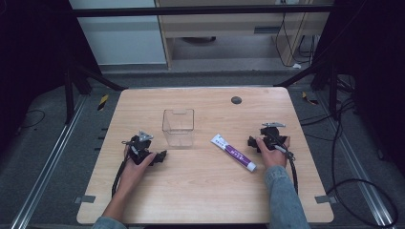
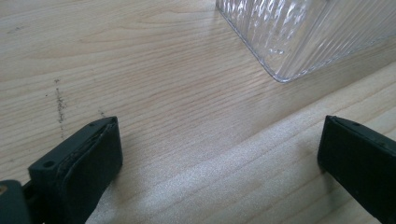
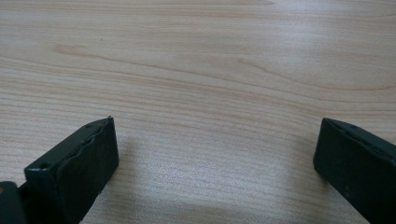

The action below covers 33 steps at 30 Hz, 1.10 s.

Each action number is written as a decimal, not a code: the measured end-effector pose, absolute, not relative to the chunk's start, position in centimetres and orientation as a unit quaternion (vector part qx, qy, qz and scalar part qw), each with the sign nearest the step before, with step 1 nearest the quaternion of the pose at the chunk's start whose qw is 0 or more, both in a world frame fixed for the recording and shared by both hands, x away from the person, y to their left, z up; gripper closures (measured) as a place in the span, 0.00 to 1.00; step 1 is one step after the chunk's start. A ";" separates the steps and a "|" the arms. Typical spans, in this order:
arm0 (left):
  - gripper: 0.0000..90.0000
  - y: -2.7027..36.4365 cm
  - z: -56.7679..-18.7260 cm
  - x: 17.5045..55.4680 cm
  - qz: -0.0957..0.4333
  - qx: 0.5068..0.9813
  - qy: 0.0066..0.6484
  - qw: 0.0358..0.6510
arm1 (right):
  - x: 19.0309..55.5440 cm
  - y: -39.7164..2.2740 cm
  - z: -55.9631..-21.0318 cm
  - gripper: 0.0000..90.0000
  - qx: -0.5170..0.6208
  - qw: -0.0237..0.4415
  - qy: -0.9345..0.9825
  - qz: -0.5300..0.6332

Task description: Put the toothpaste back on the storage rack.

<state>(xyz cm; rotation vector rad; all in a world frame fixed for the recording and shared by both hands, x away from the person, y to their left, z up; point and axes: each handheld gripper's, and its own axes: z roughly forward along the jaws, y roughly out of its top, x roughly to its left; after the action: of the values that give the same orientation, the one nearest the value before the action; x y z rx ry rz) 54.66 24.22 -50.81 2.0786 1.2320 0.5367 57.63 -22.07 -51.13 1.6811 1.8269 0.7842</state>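
You hold one set of tongs in each hand, and both rest low on the wooden surface [image 1: 200,191]. Your left tongs [image 1: 162,155] sit at the left side, just beside the clear box [image 1: 178,127]. Your right tongs [image 1: 251,142] sit at the right side, near the tube [image 1: 233,152].

The tube lies flat on the surface, between your two hands. It is white with a purple band, and it lies slanted. Its cap end points toward you and its flat end points toward the clear box. The words on it are too small to read. It touches neither set of tongs.

The clear box stands upright near the middle of the surface, and you can see the wood through it. In the left gripper view, the clear box [image 2: 303,32] has ribbed walls. Its top and its far side are cut off by the edge of that picture.

In the left gripper view, your left tongs [image 2: 219,154] are spread wide, with bare wood between the two black pads. The right pad is cut off at the picture's edge. In the right gripper view, your right tongs [image 3: 215,158] are spread wide too, with bare wood between them.

A small dark round spot [image 1: 236,100] sits at the far side of the surface. You cannot tell what it is. The sides of the room are dark and hard to make out.
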 end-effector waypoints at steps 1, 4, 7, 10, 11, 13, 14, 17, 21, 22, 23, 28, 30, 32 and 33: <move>0.00 24.2 -50.8 54.7 0.205 0.793 0.471 0.327 | 57.6 -22.1 -51.1 0.00 0.622 0.265 0.677 0.291; 0.00 24.2 -50.8 54.7 0.205 0.793 0.471 0.327 | 57.6 -22.2 -50.9 0.11 0.617 0.261 0.683 0.290; 0.00 24.2 -50.8 54.7 0.205 0.793 0.471 0.327 | 56.8 -21.8 -49.7 0.12 0.598 0.261 0.699 0.291; 0.00 24.2 -50.8 54.7 0.207 0.791 0.474 0.326 | 54.7 -20.7 -47.2 0.14 0.553 0.256 0.732 0.304; 0.00 24.2 -50.8 54.7 0.207 0.791 0.474 0.326 | 54.7 -20.7 -47.2 0.14 0.553 0.256 0.732 0.304; 0.00 24.2 -50.8 54.7 0.207 0.791 0.475 0.326 | 53.3 -20.1 -45.6 0.19 0.526 0.239 0.753 0.315; 0.00 24.2 -50.8 54.7 0.207 0.791 0.475 0.325 | 52.9 -19.9 -45.2 0.20 0.519 0.231 0.757 0.322; 0.00 24.2 -50.8 54.7 0.207 0.791 0.475 0.325 | 52.4 -19.7 -44.7 0.23 0.508 0.217 0.766 0.329; 0.00 24.2 -50.8 54.6 0.209 0.789 0.478 0.324 | 51.7 -18.7 -44.3 0.26 0.488 0.209 0.786 0.318; 0.00 24.2 -50.8 54.5 0.210 0.787 0.481 0.323 | 51.6 -18.2 -44.2 0.27 0.477 0.210 0.796 0.307; 0.00 24.2 -50.8 54.5 0.210 0.787 0.481 0.323 | 51.6 -18.2 -44.2 0.27 0.477 0.210 0.796 0.307; 0.00 24.2 -50.8 54.6 0.211 0.784 0.486 0.323 | 51.8 -17.0 -43.3 0.29 0.451 0.191 0.816 0.307; 0.00 24.2 -50.8 54.6 0.211 0.785 0.486 0.322 | 52.1 -16.4 -43.4 0.29 0.440 0.187 0.827 0.297; 0.00 24.2 -50.8 54.6 0.211 0.785 0.486 0.322 | 52.4 -15.8 -43.7 0.27 0.435 0.183 0.833 0.290; 0.00 24.2 -50.8 54.6 0.212 0.784 0.487 0.322 | 52.6 -15.6 -43.9 0.27 0.433 0.180 0.835 0.287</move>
<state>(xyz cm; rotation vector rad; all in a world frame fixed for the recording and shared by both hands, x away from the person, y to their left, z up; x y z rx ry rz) 54.61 24.17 -50.80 2.0591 1.2778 0.5567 52.57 -15.63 -43.88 1.2219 2.3600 0.8115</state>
